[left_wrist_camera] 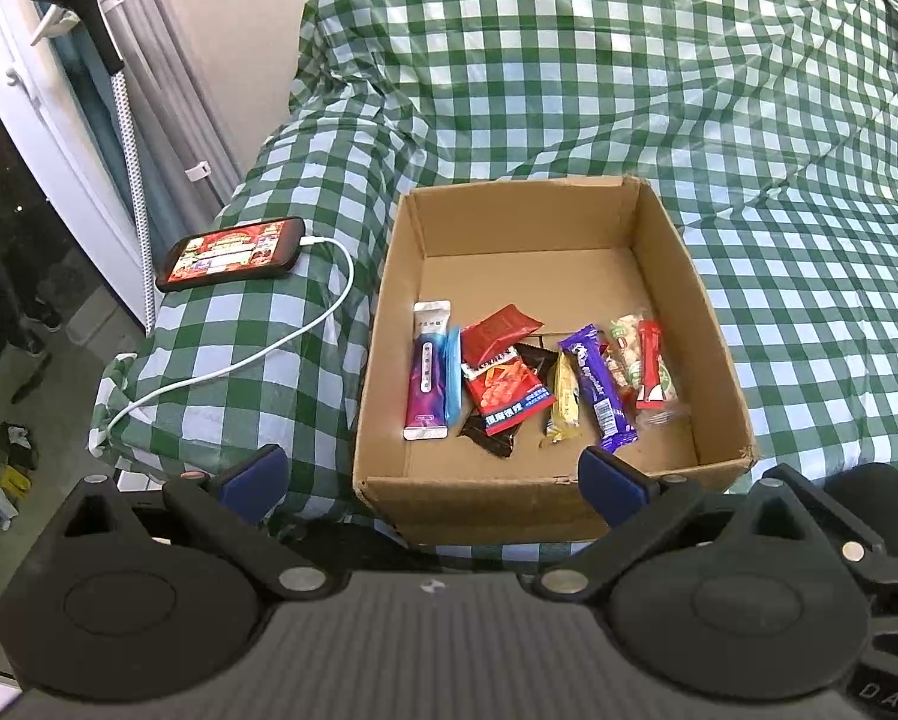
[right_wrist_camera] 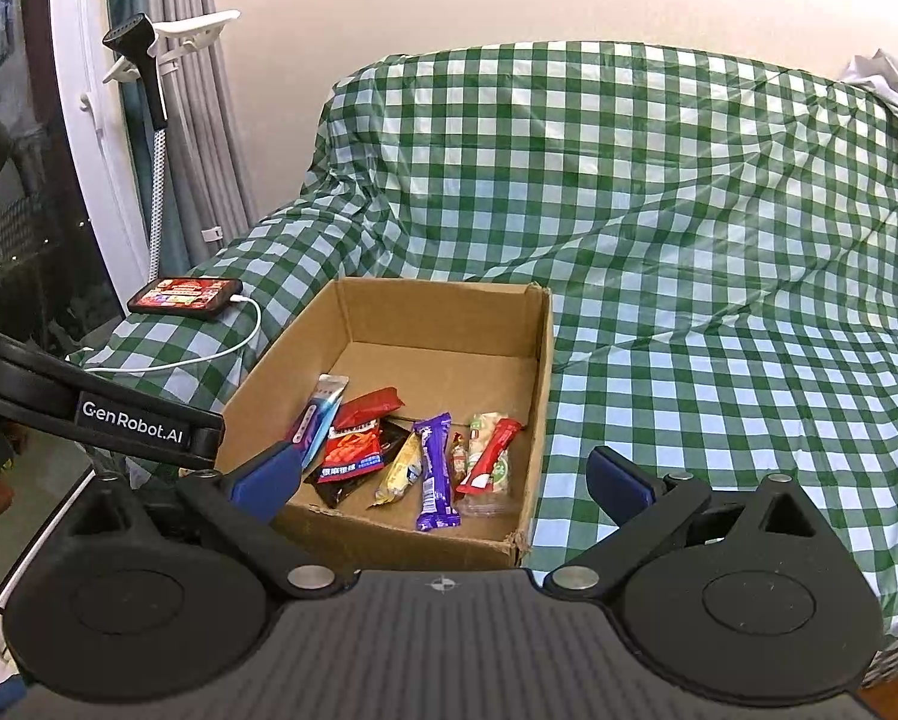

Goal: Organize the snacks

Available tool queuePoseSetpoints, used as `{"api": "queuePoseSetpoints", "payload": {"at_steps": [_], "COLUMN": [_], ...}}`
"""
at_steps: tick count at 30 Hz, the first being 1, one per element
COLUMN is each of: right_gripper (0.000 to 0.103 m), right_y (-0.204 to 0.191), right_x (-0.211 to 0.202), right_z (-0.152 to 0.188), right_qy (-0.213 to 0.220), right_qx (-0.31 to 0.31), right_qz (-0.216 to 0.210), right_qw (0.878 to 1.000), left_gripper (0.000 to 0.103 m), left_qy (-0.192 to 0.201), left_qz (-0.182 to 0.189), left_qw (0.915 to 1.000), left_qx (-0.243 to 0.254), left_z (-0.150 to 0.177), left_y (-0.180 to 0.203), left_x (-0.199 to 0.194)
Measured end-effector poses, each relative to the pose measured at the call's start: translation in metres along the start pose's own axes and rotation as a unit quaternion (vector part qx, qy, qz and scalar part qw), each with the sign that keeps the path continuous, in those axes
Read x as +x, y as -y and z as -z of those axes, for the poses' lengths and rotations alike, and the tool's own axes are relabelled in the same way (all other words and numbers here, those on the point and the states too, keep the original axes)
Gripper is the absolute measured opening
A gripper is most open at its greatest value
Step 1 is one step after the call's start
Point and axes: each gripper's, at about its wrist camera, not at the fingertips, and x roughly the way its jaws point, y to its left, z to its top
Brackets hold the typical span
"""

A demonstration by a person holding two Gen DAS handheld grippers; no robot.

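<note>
Nearest the left wrist camera, the left gripper [left_wrist_camera: 431, 477] is hovering with its two blue-tipped fingers [left_wrist_camera: 610, 480] spread wide apart and holding nothing, just in front of the near wall of a cardboard box [left_wrist_camera: 508, 504]. In the right wrist view, the right gripper [right_wrist_camera: 443, 480] is likewise hanging with its fingers [right_wrist_camera: 619, 483] spread wide and empty, over the box's near right corner, and a black arm of the other gripper is showing at the left edge.

The open box is sitting on a surface covered with a green-and-white checked cloth [left_wrist_camera: 808, 312]. The snacks are all lying inside it, crowded along the near half of its floor, while the far half is showing bare cardboard. From left to right, they are: a tall purple-and-white sachet [left_wrist_camera: 428, 372] lying flat, with a light blue packet [left_wrist_camera: 453, 378] just beside it; a red packet [left_wrist_camera: 496, 333] overlapping a second red packet with printed characters [left_wrist_camera: 505, 393], which is resting on a dark brown wrapper [left_wrist_camera: 490, 441]; a small yellow wrapper [left_wrist_camera: 562, 402]; a purple bar [left_wrist_camera: 598, 390] lying lengthwise; and a clear pack with a red stripe [left_wrist_camera: 649, 369] nearest the right wall.

Further left, apart from the box, a phone [left_wrist_camera: 233, 252] with a lit screen is lying on the cloth with a white cable [left_wrist_camera: 257, 354] plugged into it and trailing toward the near edge.

Beyond, the cloth is rising over a rounded backrest shape. At far left, grey curtains [right_wrist_camera: 221, 90] are hanging beside a white door frame [right_wrist_camera: 80, 120], with a black handheld device [right_wrist_camera: 143, 60] on a white rack.
</note>
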Motion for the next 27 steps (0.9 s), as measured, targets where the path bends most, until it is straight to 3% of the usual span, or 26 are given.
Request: {"api": "queuePoseSetpoints", "payload": {"at_steps": [27], "right_gripper": [0.102], "right_y": [0.008], "right_x": [0.0048], "right_z": [-0.003], "right_qy": [0.006], "right_qx": [0.01], "right_qz": [0.004], "right_qw": [1.0], "left_gripper": [0.103], "left_qy": [-0.004], "left_qz": [-0.002], "left_qw": [1.0], "left_qx": [0.006], "left_z": [-0.0056], "left_y": [0.0038], "left_x": [0.0026]}}
